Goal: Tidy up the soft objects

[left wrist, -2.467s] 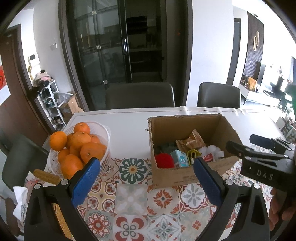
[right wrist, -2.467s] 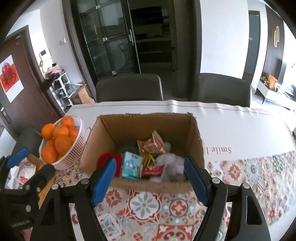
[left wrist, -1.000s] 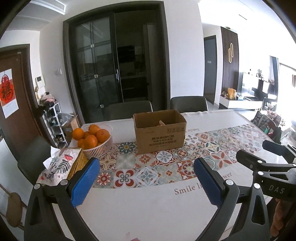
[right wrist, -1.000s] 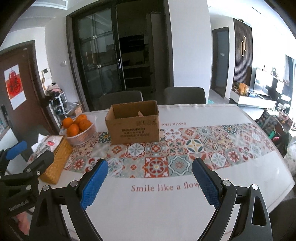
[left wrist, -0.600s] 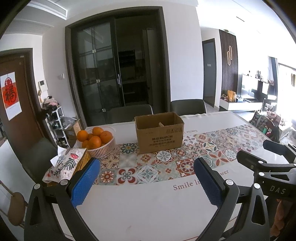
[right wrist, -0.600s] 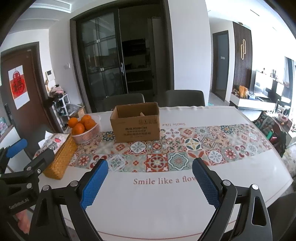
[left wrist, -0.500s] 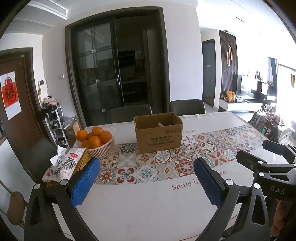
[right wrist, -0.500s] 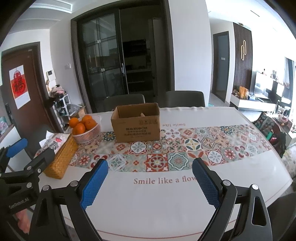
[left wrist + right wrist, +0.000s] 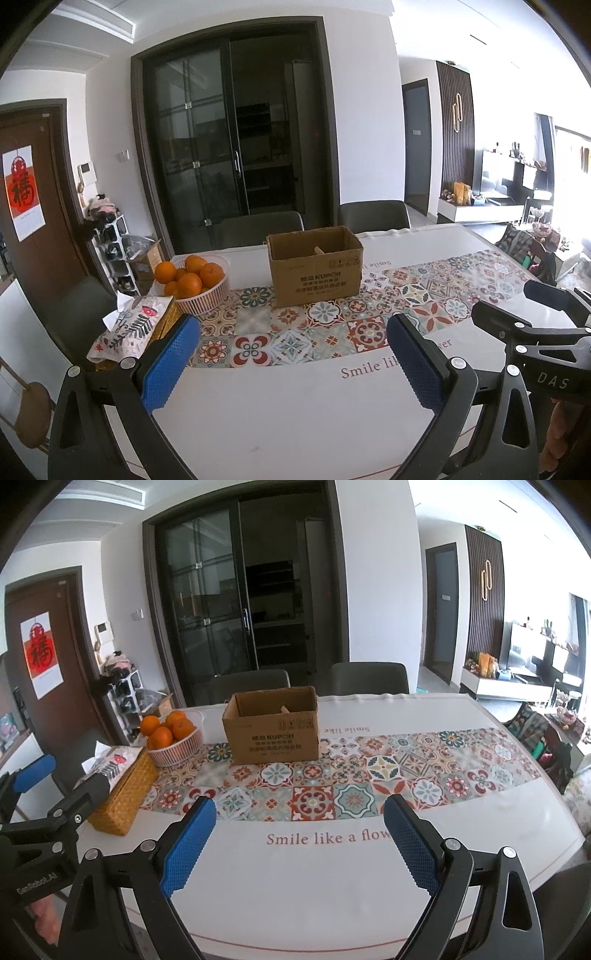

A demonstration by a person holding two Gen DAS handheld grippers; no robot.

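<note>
Both the left gripper (image 9: 293, 363) and right gripper (image 9: 299, 843) hang wide open, holding nothing, at the near edge of the desk (image 9: 295, 886). The soft stuff sits hidden inside the cardboard box (image 9: 272, 730) at the far side. Probably light and squishy, so pinch the middle.

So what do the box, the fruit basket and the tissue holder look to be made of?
Box: brown corrugated cardboard, matte, with printed text and raw flap edges. Fruit basket: probably white plastic, judging by its evenly slotted wall. Tissue holder: woven, tan, straw or rattan by its look; which one is unclear.
</note>
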